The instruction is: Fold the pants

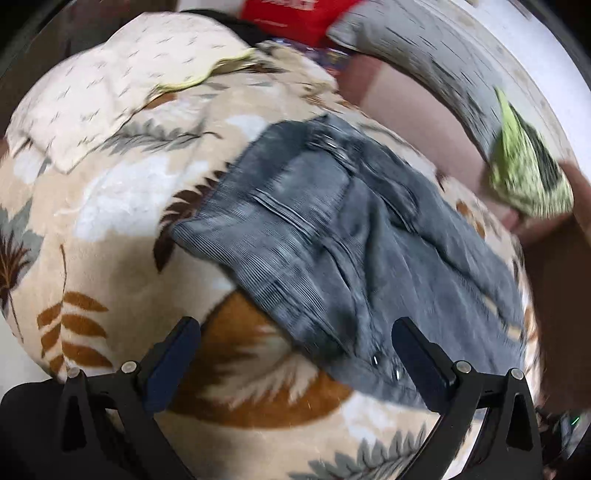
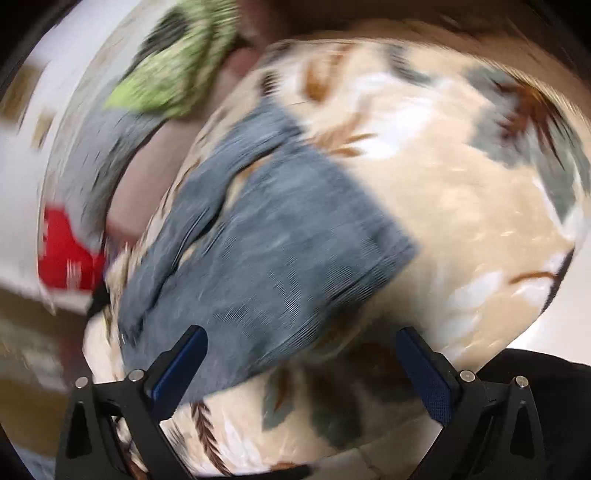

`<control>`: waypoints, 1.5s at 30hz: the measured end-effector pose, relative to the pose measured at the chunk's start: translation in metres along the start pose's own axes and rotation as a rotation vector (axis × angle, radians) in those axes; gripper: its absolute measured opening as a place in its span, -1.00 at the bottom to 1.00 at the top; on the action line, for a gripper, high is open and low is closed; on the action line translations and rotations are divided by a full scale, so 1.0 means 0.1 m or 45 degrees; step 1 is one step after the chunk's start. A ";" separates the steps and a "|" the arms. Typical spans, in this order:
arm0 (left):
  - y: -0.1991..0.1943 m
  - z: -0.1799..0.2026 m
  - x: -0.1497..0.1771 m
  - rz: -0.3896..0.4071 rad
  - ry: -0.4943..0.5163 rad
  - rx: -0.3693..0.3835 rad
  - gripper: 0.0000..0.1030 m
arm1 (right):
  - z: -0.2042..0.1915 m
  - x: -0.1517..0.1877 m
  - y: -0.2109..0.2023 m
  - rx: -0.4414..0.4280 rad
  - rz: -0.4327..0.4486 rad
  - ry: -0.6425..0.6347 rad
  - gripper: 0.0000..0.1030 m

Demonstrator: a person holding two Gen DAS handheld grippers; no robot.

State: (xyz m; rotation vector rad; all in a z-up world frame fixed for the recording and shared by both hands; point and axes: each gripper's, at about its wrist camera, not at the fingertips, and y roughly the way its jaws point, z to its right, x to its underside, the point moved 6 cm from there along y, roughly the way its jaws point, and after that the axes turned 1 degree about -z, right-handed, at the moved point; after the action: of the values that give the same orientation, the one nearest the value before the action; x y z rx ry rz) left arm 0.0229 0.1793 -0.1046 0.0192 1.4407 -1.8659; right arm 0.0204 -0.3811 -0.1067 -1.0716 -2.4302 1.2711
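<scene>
Both grippers' fingers (image 1: 173,354) apparently spread, empty.

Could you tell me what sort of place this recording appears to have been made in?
Most likely a bedroom at home. The grey pants lie on a leaf-print blanket spread over a bed, a cream pillow sits at its far end, and a green cloth lies beside it.

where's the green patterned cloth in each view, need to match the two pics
Left wrist view: the green patterned cloth is at the right edge, upper half, right of the grey pants.
Right wrist view: the cloth is at the top left, above the pants.
Shared landmark: the red item, top centre in the left view, left edge in the right view.
</scene>
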 end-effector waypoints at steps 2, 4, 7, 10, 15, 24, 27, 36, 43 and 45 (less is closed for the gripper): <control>0.06 -0.05 -0.01 -0.017 -0.029 0.004 1.00 | 0.08 -0.10 0.03 -0.047 -0.016 0.084 0.96; 0.16 -0.10 -0.01 -0.043 -0.037 -0.014 1.00 | 0.07 -0.17 0.04 -0.057 0.006 0.086 0.96; 0.21 -0.10 0.00 -0.040 -0.023 -0.033 1.00 | 0.08 -0.29 0.09 -0.058 0.027 0.103 0.96; 0.26 -0.10 0.01 -0.058 -0.008 -0.047 1.00 | 0.07 -0.36 0.09 -0.030 0.037 0.099 0.84; 0.27 -0.12 0.00 -0.100 -0.007 -0.020 0.99 | 0.14 -0.37 0.07 0.031 0.069 0.054 0.27; 0.29 -0.28 -0.14 -0.170 -0.244 0.025 -0.39 | 0.17 -0.37 0.04 0.021 0.090 -0.005 0.10; 0.30 -0.30 -0.18 -0.159 -0.257 -0.003 -0.64 | 0.16 -0.37 0.03 0.037 0.091 -0.022 0.00; -0.34 -0.04 -0.31 0.160 -0.148 -0.003 -0.74 | -0.05 -0.40 -0.26 0.094 0.155 -0.134 -0.51; -0.41 -0.16 -0.02 0.105 -0.167 -0.017 -0.71 | 0.23 -0.29 -0.16 0.262 -0.018 -0.116 -0.30; -0.33 -0.25 0.04 0.043 -0.182 -0.054 -0.62 | 0.33 -0.26 -0.17 0.256 -0.065 -0.066 -0.15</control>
State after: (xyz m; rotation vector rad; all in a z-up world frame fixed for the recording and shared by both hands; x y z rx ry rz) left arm -0.0090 0.1998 -0.0882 -0.1078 1.3733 -1.7723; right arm 0.0145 -0.4261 -0.1099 -0.9278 -2.2898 1.5056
